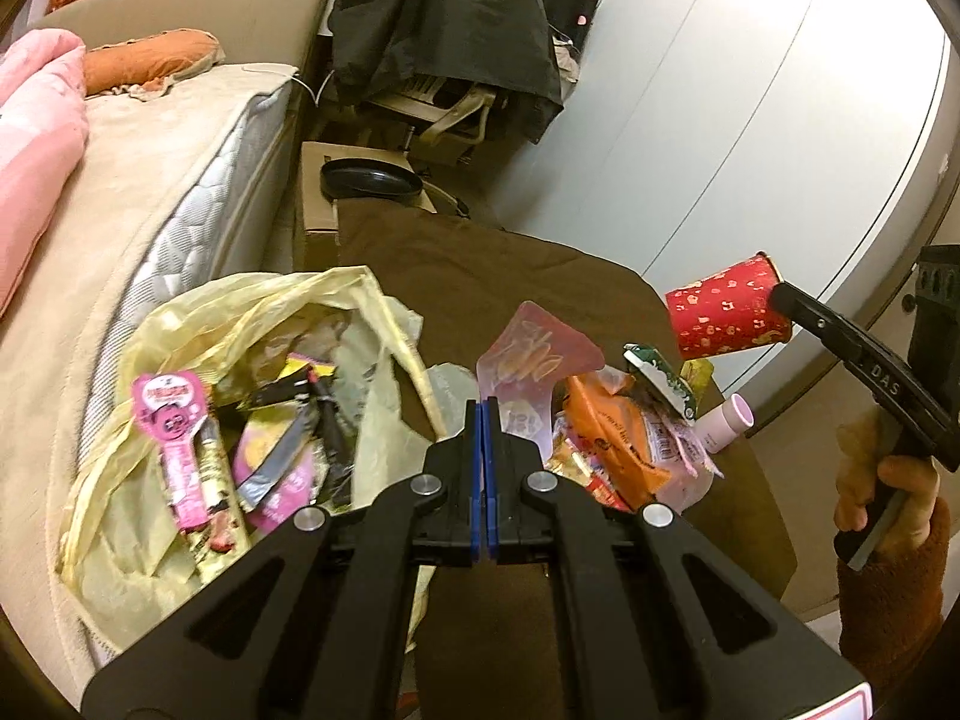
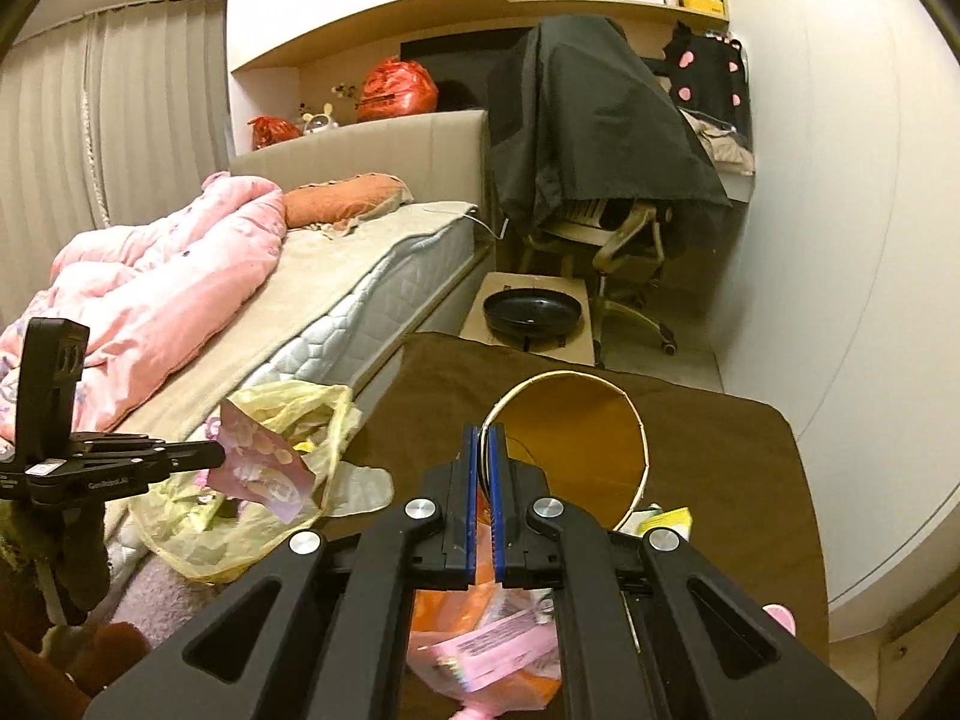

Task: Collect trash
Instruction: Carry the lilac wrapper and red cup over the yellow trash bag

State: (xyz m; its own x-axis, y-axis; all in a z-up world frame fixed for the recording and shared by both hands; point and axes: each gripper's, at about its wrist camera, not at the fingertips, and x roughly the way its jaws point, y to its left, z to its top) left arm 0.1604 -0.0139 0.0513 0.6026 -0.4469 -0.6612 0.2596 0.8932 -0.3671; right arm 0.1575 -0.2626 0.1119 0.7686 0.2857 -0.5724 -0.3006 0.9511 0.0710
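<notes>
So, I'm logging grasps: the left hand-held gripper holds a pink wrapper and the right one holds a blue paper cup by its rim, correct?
Not quite: the paper cup is red with gold print, not blue, as the left wrist view shows. The right hand-held gripper does pinch its rim, and the left hand-held gripper holds the pink wrapper.

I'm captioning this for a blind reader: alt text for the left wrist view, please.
The left gripper pinches a pink wrapper above a brown cloth, beside a yellow bag of trash. At right, the right gripper holds a red cup.
</notes>
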